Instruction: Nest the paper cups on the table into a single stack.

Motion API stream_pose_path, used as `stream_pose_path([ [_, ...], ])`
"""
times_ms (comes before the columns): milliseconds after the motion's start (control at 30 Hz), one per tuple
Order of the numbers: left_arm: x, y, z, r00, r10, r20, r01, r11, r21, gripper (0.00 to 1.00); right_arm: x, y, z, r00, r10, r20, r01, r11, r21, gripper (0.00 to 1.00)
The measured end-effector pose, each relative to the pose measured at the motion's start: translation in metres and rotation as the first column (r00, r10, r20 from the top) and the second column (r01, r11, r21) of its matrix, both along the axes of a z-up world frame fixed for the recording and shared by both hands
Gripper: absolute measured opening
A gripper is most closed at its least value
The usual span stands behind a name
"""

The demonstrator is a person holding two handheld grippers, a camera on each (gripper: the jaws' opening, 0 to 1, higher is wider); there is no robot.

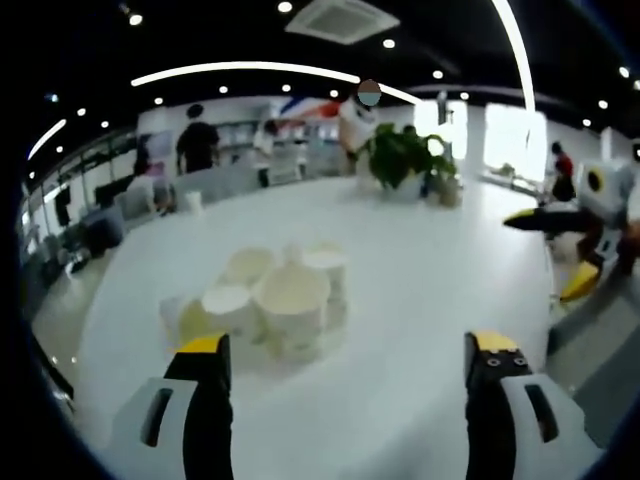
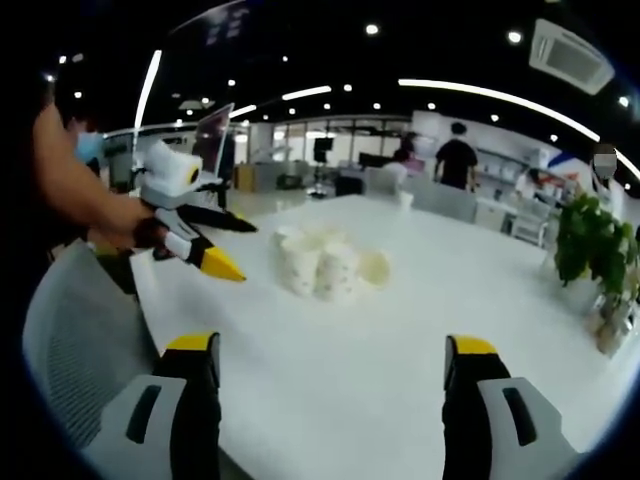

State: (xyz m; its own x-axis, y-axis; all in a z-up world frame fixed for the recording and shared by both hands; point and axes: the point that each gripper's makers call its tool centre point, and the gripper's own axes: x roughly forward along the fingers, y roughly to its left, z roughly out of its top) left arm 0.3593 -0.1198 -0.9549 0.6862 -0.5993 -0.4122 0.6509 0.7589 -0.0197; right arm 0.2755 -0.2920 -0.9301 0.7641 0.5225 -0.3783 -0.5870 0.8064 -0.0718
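Bright ceiling strips and spotlights glare off the glossy white round table (image 1: 420, 290); everything's soft, edges bowed.

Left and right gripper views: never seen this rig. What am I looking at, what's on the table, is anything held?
There is no robot arm here. A person holds a pair of hand-held tongs in each hand, and a fisheye camera rides on each pair, looking forward along its two yellow-tipped jaws.

In the left gripper view, the left tongs rise from the bottom edge with the jaws spread wide and nothing between them. The right tongs in the right gripper view look the same: open and empty.

Each pair also shows up in the other picture. The left tongs appear at the left of the right gripper view, held in the person's hand.

On the white table stands a loose cluster of white paper cups, not yet stacked. A potted plant sits near the far edge. People stand in the background.
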Motion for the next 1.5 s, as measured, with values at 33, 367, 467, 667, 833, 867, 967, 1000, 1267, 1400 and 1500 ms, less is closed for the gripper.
stream_pose_path([
  [33, 0.002, 0.000, -0.002, 1.000, -0.003, 0.002, 0.003, 1.000, 0.002, 0.94, 0.000, 0.000, 0.000, 1.000, 0.000, -0.002, 0.000, 1.000, 0.000, 0.91],
  [367, 0.023, 0.004, -0.008, 0.999, 0.044, -0.007, -0.045, 0.999, -0.020, 0.83, 0.000, -0.002, 0.000, 1.000, -0.009, -0.001, 0.009, 1.000, 0.001, 0.91],
  [467, 0.031, 0.007, -0.009, 0.997, 0.078, -0.008, -0.078, 0.997, -0.025, 0.76, 0.000, -0.002, 0.000, 1.000, -0.012, -0.002, 0.012, 1.000, 0.002, 0.90],
  [667, 0.040, 0.003, -0.016, 0.992, 0.118, -0.035, -0.120, 0.991, -0.059, 0.67, -0.001, -0.001, -0.001, 1.000, -0.010, -0.007, 0.010, 1.000, 0.004, 0.90],
  [833, 0.045, 0.004, -0.025, 0.988, 0.144, -0.049, -0.147, 0.988, -0.052, 0.63, -0.002, -0.001, -0.001, 1.000, -0.011, -0.012, 0.011, 1.000, 0.004, 0.90],
  [867, 0.046, 0.004, -0.027, 0.988, 0.145, -0.049, -0.147, 0.988, -0.048, 0.62, -0.002, -0.001, -0.001, 1.000, -0.012, -0.013, 0.012, 1.000, 0.004, 0.89],
  [967, 0.052, 0.003, -0.028, 0.987, 0.152, -0.044, -0.154, 0.987, -0.049, 0.57, -0.002, -0.001, -0.001, 1.000, -0.015, -0.017, 0.015, 1.000, 0.005, 0.89],
  [1000, 0.053, 0.002, -0.027, 0.987, 0.154, -0.041, -0.156, 0.987, -0.046, 0.55, -0.002, -0.002, -0.001, 1.000, -0.016, -0.017, 0.016, 1.000, 0.004, 0.89],
  [1267, 0.064, -0.007, -0.024, 0.986, 0.169, -0.011, -0.169, 0.985, -0.035, 0.48, -0.001, -0.003, -0.002, 1.000, -0.016, -0.021, 0.017, 1.000, 0.004, 0.89],
  [1400, 0.070, -0.007, -0.025, 0.981, 0.191, -0.029, -0.193, 0.980, -0.045, 0.46, 0.000, -0.003, -0.002, 1.000, -0.017, -0.020, 0.017, 1.000, 0.003, 0.89],
  [1500, 0.074, -0.005, -0.024, 0.978, 0.207, -0.012, -0.208, 0.978, -0.033, 0.43, 0.001, -0.003, -0.002, 1.000, -0.017, -0.021, 0.017, 1.000, 0.006, 0.89],
])
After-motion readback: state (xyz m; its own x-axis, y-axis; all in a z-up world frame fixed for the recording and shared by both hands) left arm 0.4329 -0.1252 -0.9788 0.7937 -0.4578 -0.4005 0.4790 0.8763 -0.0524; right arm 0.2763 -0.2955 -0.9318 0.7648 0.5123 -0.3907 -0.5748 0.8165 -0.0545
